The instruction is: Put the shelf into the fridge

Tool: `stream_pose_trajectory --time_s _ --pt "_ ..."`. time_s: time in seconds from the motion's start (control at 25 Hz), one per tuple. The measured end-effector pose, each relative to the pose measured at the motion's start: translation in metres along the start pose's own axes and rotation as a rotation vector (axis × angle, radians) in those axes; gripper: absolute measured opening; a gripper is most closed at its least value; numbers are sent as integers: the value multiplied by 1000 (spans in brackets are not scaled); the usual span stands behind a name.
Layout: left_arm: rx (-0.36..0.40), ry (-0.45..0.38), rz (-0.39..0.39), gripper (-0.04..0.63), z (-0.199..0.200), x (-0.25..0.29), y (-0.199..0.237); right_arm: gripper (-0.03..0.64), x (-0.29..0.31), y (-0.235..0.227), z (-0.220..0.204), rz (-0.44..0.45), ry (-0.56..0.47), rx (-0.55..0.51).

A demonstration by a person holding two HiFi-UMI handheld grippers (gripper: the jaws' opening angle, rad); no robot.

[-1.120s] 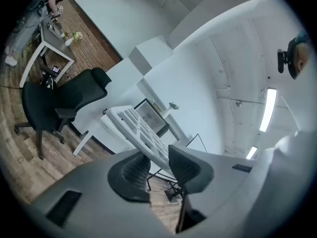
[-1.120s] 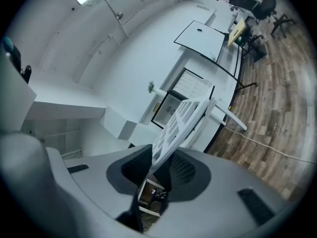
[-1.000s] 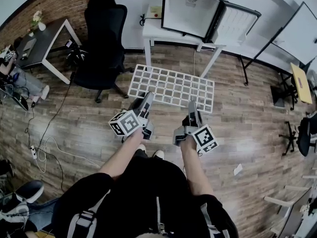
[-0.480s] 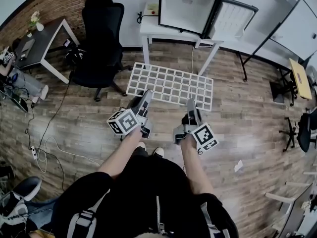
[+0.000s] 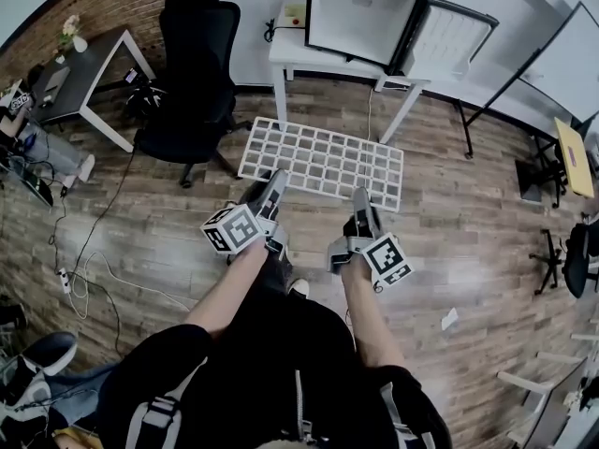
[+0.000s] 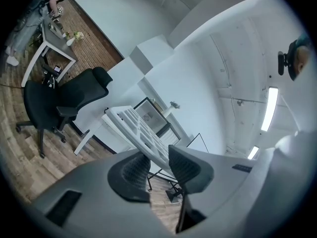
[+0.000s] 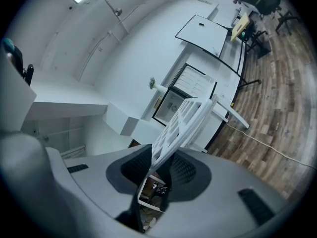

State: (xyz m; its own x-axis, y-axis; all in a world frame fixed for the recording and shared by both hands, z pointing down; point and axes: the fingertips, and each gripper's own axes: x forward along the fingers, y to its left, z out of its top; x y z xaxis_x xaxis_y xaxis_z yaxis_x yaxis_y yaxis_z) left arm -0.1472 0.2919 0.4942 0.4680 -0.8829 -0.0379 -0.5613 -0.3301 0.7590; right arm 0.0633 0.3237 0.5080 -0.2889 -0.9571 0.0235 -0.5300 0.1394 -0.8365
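— What has the left claw (image 5: 277,180) got?

— It is pinching the near edge of the shelf (image 5: 323,160), toward that edge's left end. In the left gripper view the white grid runs straight between the two ribbed pads (image 6: 130,170), and they press on it from both sides.

— And the right claw (image 5: 361,197)?

— The same on the other side: it is clamped on the near edge toward the right end. The right gripper view shows the rim of the grid wedged between its dark pads (image 7: 185,171).

— So where is the shelf?

— In the air in front of the person, roughly level, over the wooden floor (image 5: 168,232). It rests on nothing. Its far edge points toward the white table (image 5: 290,52).

— Is the fridge (image 5: 360,12) there?

— Yes, a small one stands on that table, toward the right end. Its door (image 5: 452,34) is swung open to the right, and the pale inside faces the person. The shelf is well apart from it.

— What else is round about?

— A black office chair (image 5: 192,64) stands left of the white table, near the shelf's left corner. Farther left is a dark table (image 5: 89,68) by the brick wall, and a whiteboard (image 5: 562,59) stands off to the right.
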Motion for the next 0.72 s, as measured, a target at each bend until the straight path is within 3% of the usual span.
stream_pose_trajectory --time_s 0.24,0.72 --pt "-9 9 7 115 9 39 19 107 38 -14 9 -32 14 -4" --pt "-22 44 -34 115 60 178 60 107 174 -27 53 -50 -23 -8"
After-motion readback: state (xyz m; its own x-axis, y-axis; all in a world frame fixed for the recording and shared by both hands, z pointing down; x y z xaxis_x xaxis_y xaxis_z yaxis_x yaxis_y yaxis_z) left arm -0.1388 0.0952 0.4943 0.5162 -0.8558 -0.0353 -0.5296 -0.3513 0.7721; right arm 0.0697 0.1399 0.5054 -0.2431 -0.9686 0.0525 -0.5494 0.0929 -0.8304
